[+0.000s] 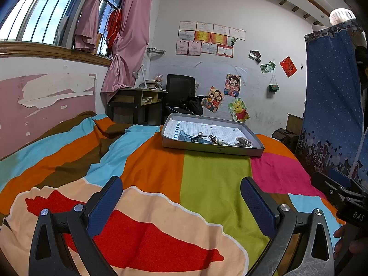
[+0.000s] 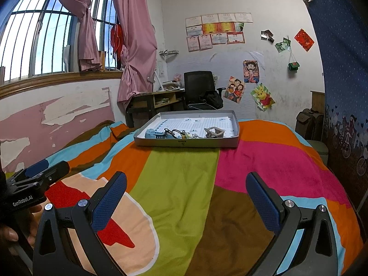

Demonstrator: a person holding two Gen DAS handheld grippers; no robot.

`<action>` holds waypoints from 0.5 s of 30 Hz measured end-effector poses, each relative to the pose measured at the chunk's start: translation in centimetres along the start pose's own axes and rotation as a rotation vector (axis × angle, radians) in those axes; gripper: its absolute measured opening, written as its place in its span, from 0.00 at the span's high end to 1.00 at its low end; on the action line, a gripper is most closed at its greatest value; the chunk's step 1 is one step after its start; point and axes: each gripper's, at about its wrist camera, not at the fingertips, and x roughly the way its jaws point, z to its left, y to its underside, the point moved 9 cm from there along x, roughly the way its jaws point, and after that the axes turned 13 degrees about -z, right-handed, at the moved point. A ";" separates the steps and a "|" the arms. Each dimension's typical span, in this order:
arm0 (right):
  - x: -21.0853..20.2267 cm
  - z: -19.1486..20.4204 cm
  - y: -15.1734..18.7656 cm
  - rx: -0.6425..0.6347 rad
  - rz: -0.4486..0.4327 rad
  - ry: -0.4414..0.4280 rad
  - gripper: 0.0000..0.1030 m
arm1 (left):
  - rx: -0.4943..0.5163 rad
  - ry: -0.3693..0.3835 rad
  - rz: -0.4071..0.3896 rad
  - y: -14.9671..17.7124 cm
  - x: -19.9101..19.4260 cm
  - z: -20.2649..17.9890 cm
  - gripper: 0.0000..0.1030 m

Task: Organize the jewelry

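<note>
Nearest, the left gripper hangs over the bed with its blue fingers spread wide and nothing between them. The right gripper is just the same, wide apart and empty. On the side of the left one I can read "GenRobot.AI" in white letters. On the other, only "DAS" shows; the rest is cut off. A hand peeks in at the edge, mostly hidden.

The blanket has big stripes of many colours. At the far end of the bed sits a flat grey tray with squared paper inside. The jewelry lies in a small heap along the tray's near edge. A tan hair clip lies beside it. The small bits are tangled and hard to tell apart.

Papers hang on the far wall, too tiny to read.
</note>
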 end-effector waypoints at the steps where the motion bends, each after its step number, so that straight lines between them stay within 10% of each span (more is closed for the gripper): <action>1: 0.0 0.0 0.0 0.000 0.000 0.000 0.01 | 0.001 0.001 0.001 0.0 0.0 0.0 0.00; 15: 0.0 0.2 0.8 0.007 0.007 0.001 0.01 | 0.003 0.002 0.001 0.0 -0.1 0.0 0.00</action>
